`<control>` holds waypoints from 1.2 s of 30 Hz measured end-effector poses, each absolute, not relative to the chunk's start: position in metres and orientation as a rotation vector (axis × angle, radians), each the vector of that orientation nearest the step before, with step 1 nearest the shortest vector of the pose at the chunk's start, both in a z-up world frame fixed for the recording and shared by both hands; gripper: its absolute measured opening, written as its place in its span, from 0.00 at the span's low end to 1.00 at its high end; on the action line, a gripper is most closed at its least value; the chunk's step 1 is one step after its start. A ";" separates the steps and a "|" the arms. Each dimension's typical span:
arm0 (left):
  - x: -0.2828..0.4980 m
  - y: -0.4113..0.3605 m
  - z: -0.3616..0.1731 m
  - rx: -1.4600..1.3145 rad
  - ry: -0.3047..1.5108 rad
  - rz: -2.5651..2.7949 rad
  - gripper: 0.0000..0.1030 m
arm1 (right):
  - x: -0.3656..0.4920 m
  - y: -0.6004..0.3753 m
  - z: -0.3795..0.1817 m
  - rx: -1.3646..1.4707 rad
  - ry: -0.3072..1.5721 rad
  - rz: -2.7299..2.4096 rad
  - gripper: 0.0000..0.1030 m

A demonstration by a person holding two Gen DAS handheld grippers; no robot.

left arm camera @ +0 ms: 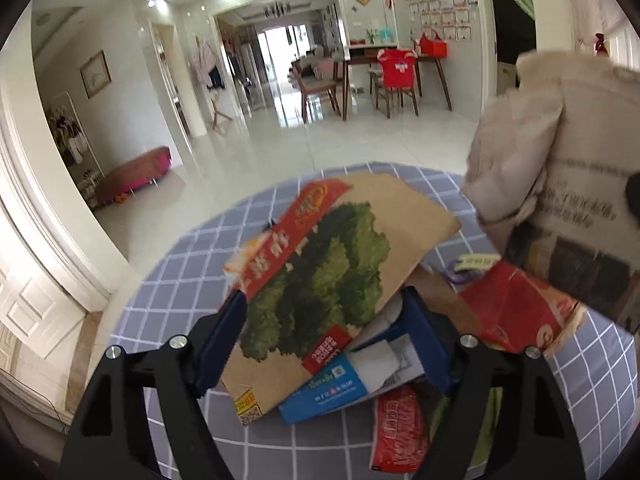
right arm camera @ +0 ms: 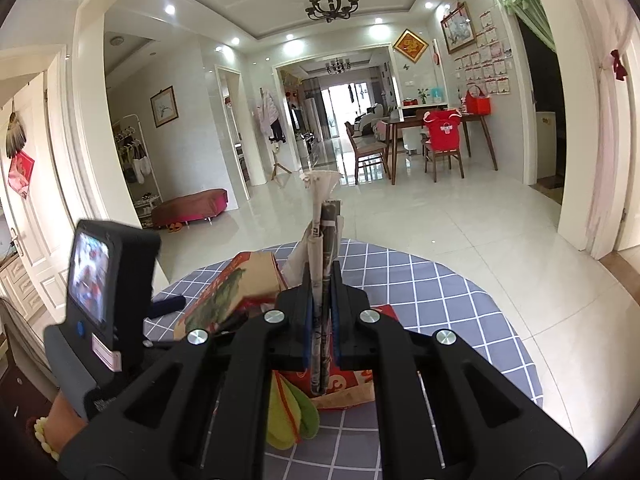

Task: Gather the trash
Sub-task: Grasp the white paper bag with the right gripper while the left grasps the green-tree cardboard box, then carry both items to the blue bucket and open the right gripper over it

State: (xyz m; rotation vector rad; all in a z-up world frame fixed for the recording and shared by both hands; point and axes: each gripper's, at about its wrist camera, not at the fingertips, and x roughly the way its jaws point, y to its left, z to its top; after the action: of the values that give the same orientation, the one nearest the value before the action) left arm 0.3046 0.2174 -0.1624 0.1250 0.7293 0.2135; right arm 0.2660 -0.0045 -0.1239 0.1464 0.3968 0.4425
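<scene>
- First, left claw (left arm camera: 326, 298): jaws wide, blue pads standing either side of a brown cardboard packet (left arm camera: 340, 248) printed with green leaves and a red band. Left pad at the packet's edge, right pad a little clear of it, so reads as straddling rather than clamped.
- Packet's long axis: running away from the claw and slanting toward its right, far end raised, near end resting on other litter. Jaws across the short width, which suits a squeeze.
- Just under the packet, on the near side: a blue-and-white carton (left arm camera: 324, 392) with white paper poking out, touching the right pad's inner face.
- Nearer in and to the right: a red plastic wrapper (left arm camera: 400, 428); further right, a crumpled red paper bag (left arm camera: 516, 312).
- All of it lying on a round table under a blue-grey checked cloth (left arm camera: 180, 280).
- Right claw (right arm camera: 323, 276): pinched tight on a folded newspaper bundle (right arm camera: 322, 240) held upright, top end fanned out above the tips.
- From the right claw, packet down and to its left, red bag and some yellow-green pieces (right arm camera: 288, 412) directly beneath.
- Judgement: left claw plainly the nearer to the packet and already lined up; right claw full, so unfit for another pick. Risk: nipping the carton's paper along with the packet.
</scene>
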 end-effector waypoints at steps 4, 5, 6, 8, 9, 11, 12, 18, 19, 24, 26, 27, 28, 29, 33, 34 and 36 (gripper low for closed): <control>0.306 0.209 -0.155 0.150 0.705 0.228 0.75 | 0.268 -0.004 -0.128 0.156 0.401 0.451 0.07; 0.307 0.208 -0.153 0.146 0.706 0.220 0.75 | 0.264 -0.001 -0.126 0.157 0.402 0.453 0.07; 0.307 0.211 -0.150 0.144 0.702 0.225 0.75 | 0.264 0.000 -0.127 0.159 0.401 0.454 0.07; 0.311 0.211 -0.148 0.133 0.693 0.237 0.75 | 0.266 0.000 -0.126 0.154 0.403 0.457 0.07; 0.314 0.212 -0.147 0.129 0.691 0.245 0.75 | 0.267 0.001 -0.126 0.156 0.403 0.458 0.07; 0.317 0.214 -0.145 0.124 0.689 0.250 0.72 | 0.267 0.003 -0.127 0.154 0.403 0.459 0.07; 0.319 0.215 -0.144 0.115 0.694 0.238 0.63 | 0.267 0.002 -0.128 0.156 0.404 0.461 0.07; 0.324 0.227 -0.152 0.076 0.736 0.190 0.13 | 0.265 0.004 -0.127 0.152 0.412 0.478 0.07; 0.323 0.227 -0.152 0.078 0.733 0.196 0.12 | 0.265 0.003 -0.126 0.150 0.410 0.480 0.07; 0.299 0.229 -0.126 0.068 0.627 0.239 0.04 | 0.257 0.001 -0.117 0.155 0.385 0.483 0.07; 0.283 0.233 -0.107 0.026 0.577 0.243 0.02 | 0.253 -0.003 -0.114 0.171 0.380 0.490 0.07; 0.278 0.236 -0.101 0.009 0.564 0.237 0.01 | 0.251 -0.005 -0.110 0.177 0.378 0.493 0.07; 0.271 0.237 -0.094 -0.011 0.560 0.227 0.01 | 0.248 -0.008 -0.107 0.185 0.376 0.498 0.07; 0.264 0.238 -0.086 -0.037 0.554 0.203 0.01 | 0.245 -0.011 -0.103 0.197 0.372 0.504 0.07; 0.234 0.228 -0.059 -0.087 0.509 0.139 0.01 | 0.226 -0.029 -0.085 0.235 0.343 0.511 0.07; 0.229 0.224 -0.055 -0.095 0.503 0.121 0.01 | 0.224 -0.035 -0.083 0.247 0.342 0.515 0.07; 0.214 0.211 -0.046 -0.110 0.481 0.073 0.01 | 0.215 -0.049 -0.078 0.274 0.336 0.512 0.07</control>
State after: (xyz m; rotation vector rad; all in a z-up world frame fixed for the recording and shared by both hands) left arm 0.2138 0.2110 -0.0459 -0.1102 0.4813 0.0726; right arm 0.2154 -0.0488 -0.0776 0.2737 0.3356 0.5115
